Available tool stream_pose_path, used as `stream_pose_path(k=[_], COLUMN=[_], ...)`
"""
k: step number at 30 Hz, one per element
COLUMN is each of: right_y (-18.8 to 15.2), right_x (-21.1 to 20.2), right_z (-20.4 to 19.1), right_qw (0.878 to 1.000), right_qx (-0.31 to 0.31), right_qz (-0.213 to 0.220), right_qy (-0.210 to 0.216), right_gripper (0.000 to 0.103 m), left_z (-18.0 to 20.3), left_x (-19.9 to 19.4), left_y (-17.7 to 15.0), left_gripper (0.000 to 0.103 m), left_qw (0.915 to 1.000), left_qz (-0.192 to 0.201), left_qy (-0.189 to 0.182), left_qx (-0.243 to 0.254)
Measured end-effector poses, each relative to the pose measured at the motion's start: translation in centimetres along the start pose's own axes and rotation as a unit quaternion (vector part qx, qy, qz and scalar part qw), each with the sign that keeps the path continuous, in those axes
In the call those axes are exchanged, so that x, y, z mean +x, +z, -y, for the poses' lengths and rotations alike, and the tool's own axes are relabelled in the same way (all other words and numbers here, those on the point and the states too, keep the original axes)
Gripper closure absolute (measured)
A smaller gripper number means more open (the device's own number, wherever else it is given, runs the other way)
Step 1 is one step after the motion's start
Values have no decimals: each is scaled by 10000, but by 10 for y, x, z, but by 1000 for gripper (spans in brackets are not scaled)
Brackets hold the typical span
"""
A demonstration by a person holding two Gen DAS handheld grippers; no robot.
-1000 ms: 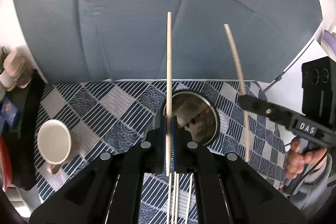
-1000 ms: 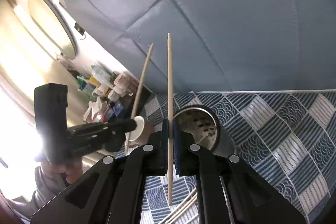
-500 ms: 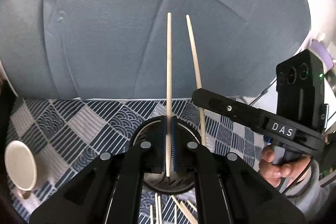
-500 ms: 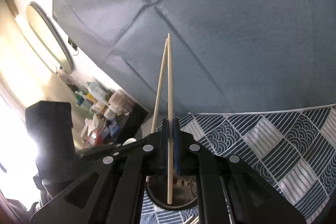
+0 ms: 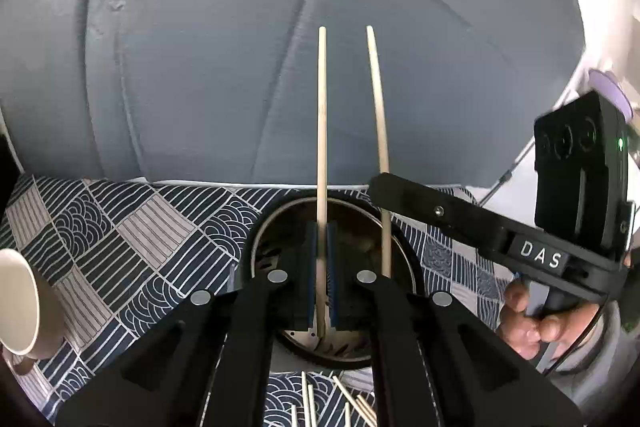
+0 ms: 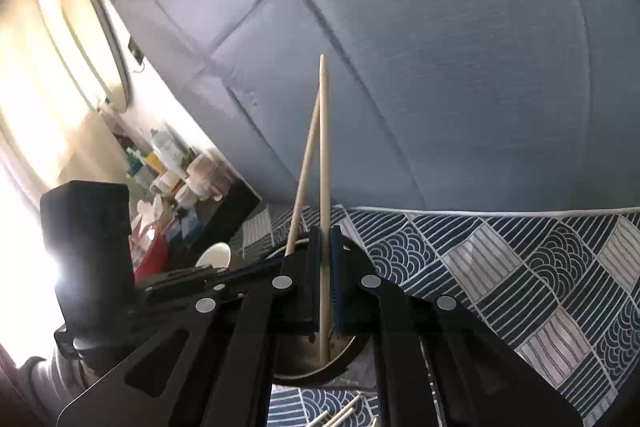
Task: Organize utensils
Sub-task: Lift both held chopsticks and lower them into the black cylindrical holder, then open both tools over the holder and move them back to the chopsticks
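Observation:
My left gripper (image 5: 320,275) is shut on a pale wooden chopstick (image 5: 321,131) that stands upright, its lower end inside a round metal holder (image 5: 404,251) on the patterned cloth. My right gripper (image 6: 325,279) is shut on a second chopstick (image 6: 324,155), also upright with its lower end in the same holder (image 6: 344,355). In the left wrist view the right gripper (image 5: 384,189) comes in from the right with its chopstick (image 5: 380,107). In the right wrist view the left gripper's chopstick (image 6: 306,163) leans beside mine. Several loose chopsticks (image 5: 348,407) lie on the cloth in front of the holder.
A white mug (image 5: 16,303) stands at the left on the blue patterned tablecloth (image 5: 132,243). A grey cushioned surface (image 5: 240,47) rises behind the table. A cluttered shelf of bottles and cups (image 6: 172,171) sits at the far left in the right wrist view.
Both grippers have come together over the metal holder and lowered. The chopsticks' lower ends now sit inside it. The mug has slid to the left edge of the left wrist view.

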State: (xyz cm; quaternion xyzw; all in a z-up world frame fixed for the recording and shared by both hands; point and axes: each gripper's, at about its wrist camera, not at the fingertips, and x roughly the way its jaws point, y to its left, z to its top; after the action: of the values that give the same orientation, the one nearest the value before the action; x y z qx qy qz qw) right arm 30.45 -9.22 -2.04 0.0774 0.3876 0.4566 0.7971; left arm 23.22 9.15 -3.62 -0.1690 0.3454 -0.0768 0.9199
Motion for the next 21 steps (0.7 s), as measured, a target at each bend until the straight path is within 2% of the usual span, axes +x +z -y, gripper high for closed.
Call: stream_pose_path(k=[6,7,8,10,11,13,16,18,20,21], right_y=[-11,-11,-12,-11,-10,-9,-8,-8,-9,-10], right_x=[-1,-4,-6,-13,-16,-25,-39,-48,-57,-59], right_z=[-6,-8,-9,-10,-10,-10,-11,-11,-10,-11], right_qw=[9996,9995,9995,9994,9993,9989,9982,9974,9967,9964], right_qx=[-168,-183,-187,-154,-132,-79,-124,-109,-53,-41], right_qz=[-90,-54,-28,50,71,167,322,363,425,432], right_qy=[-190,-252,-272,-312,-352,-432,-486,-605,-695,-730], right_gripper=[95,95,94,93,91,66,63,56,50,48], left_z=[3,4,3,1,1,1,7,11,13,13], left_x=[-6,-9,-11,-16,-21,-31,-46,-58,-63,-69], left_y=[-10,-10,-10,-10,-11,-10,-11,-11,-12,-14], left_gripper=[98,93,84,76,74,74,72,64,44,40], left_qw=[9997,9997,9996,9995,9994,9989,9973,9960,9952,9944], left_qz=[72,81,98,166,239,356,516,608,636,702], left_qy=[157,169,196,215,214,247,377,476,554,603], left_qx=[168,171,173,173,161,173,354,458,501,503])
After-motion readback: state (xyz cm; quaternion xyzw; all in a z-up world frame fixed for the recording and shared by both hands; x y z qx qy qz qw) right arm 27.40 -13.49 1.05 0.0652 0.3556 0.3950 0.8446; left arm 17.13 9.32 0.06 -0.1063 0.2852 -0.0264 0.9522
